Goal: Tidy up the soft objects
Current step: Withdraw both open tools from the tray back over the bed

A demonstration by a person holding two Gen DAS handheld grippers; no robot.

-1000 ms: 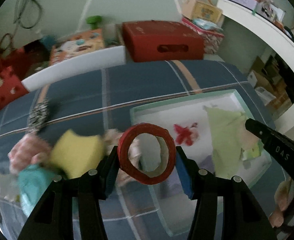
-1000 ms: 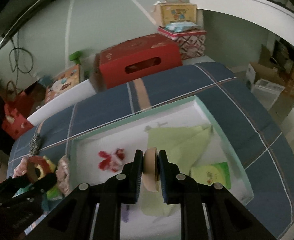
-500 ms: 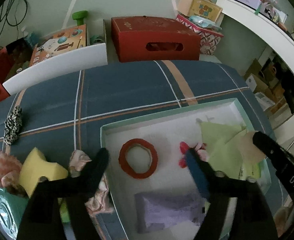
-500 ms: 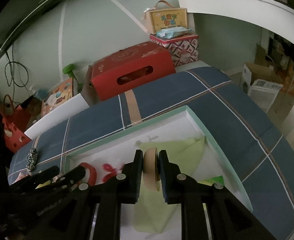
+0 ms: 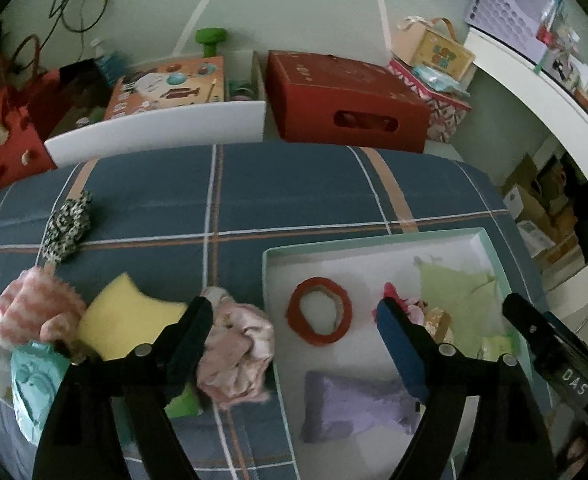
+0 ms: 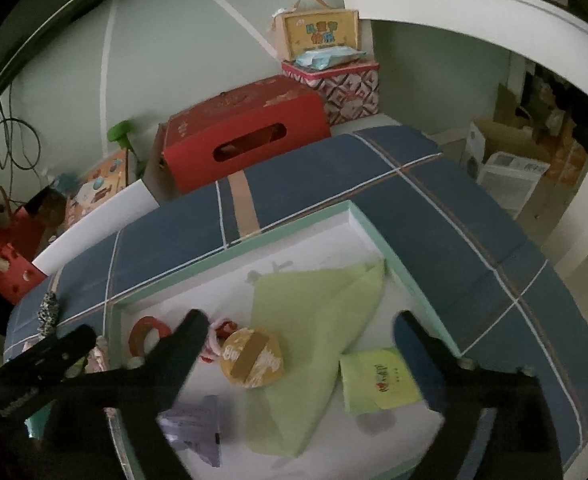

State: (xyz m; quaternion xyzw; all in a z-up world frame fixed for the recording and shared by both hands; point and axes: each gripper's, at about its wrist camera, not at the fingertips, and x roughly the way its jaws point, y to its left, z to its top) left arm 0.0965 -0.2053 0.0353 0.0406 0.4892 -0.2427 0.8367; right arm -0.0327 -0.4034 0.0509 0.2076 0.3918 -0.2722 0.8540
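Purple pouch (image 6: pixel 197 432) blurred behind tongs (image 6: pixel 300 330)

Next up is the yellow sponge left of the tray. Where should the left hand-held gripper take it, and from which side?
Come from above and pinch the yellow sponge across its narrow waist, where the far edge dips inward. It lies flat on the checked cloth, and a pink striped cloth crowds its left end, so the middle is the clearest part.

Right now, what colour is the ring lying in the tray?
Red, with a pale inner face; the ring shows best in the left wrist view.
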